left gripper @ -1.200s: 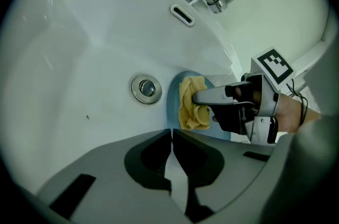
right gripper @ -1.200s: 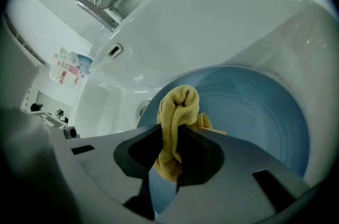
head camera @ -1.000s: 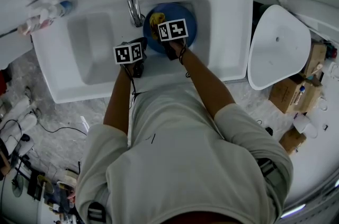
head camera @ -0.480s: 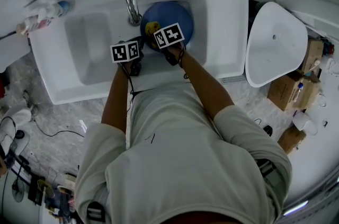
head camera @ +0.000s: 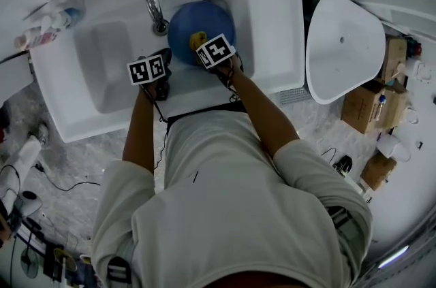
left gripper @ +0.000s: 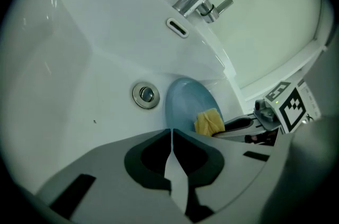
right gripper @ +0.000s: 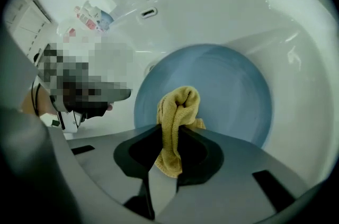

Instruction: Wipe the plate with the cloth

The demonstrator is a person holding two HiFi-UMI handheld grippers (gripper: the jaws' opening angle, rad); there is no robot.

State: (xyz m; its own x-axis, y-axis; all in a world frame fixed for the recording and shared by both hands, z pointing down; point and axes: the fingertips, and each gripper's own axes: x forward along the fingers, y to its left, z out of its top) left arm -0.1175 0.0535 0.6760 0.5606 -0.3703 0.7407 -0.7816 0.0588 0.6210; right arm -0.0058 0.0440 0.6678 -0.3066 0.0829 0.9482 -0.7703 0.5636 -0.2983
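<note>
right gripper (right gripper: 169, 130): jaws pinching yellow cloth (right gripper: 177, 112) | plate (right gripper: 233, 90): blue, in sink (head camera: 272, 21), directly ahead of the cloth tip | left gripper (left gripper: 172, 135): jaws pressed together at plate's near rim, hold unclear | wiping hand: right, nearer

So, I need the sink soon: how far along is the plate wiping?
Done: the right tool has the yellow cloth clamped, over the blue plate in the sink. In hand: wiping; the left tool is shut at the plate's rim. Left: can't tell how much; no dirt shows.
</note>
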